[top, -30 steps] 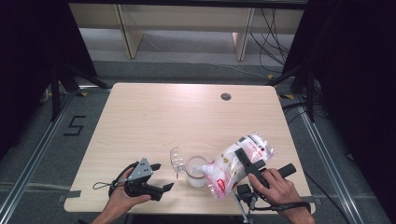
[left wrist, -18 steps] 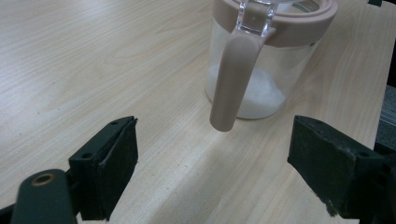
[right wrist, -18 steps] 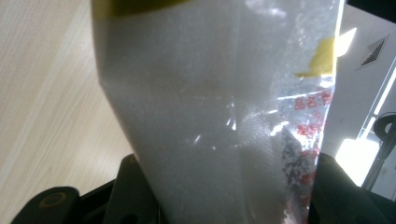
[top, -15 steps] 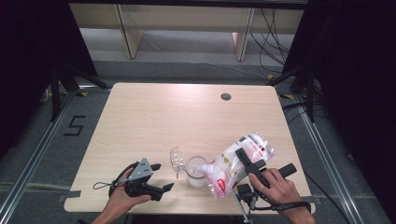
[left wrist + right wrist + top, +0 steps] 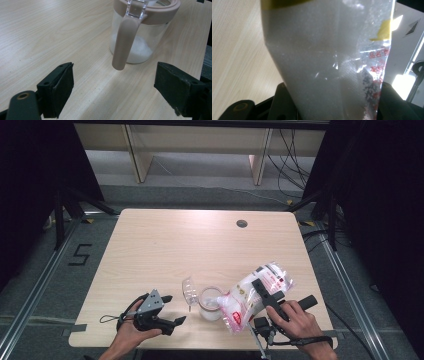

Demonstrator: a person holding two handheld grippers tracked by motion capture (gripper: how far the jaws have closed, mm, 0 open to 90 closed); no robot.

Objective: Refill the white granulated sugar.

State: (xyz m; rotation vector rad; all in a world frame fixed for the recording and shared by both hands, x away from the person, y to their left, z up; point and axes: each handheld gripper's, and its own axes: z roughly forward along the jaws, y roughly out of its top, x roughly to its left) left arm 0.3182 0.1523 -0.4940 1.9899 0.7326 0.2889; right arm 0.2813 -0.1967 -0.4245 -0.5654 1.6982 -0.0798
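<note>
Gripping a clear plastic bag [image 5: 252, 292] of white granules, the right gripper [image 5: 260, 292] sits at the near right of the table [image 5: 165, 245]. Its jaws are partly closed, and in the right gripper view the bag [image 5: 324, 62] stands squeezed between the two black jaws — pressed on both sides. The bag carries red print and a yellow patch, and it is tilted, its lower end pointing left toward the jar [image 5: 210, 303]. From the high view that lower end lies just beside or over the jar's rim; whether it touches cannot be told.

The jar is clear glass with a pinkish-beige collar, standing upright near the table's near edge, roughly midway between the two hands. A layer of white granules covers its bottom, plain in the left gripper view [image 5: 140, 30]. Its clear lid [image 5: 189, 291] is swung open to the jar's left, and a beige clasp [image 5: 123, 43] hangs down the side of the jar that faces the left gripper.

The left gripper [image 5: 170, 310] rests at the near left, held in the person's left hand [image 5: 130, 332], jaws spread wide with nothing between them — bare wood shows in the gap. It points toward the jar, near it but apart.
</note>
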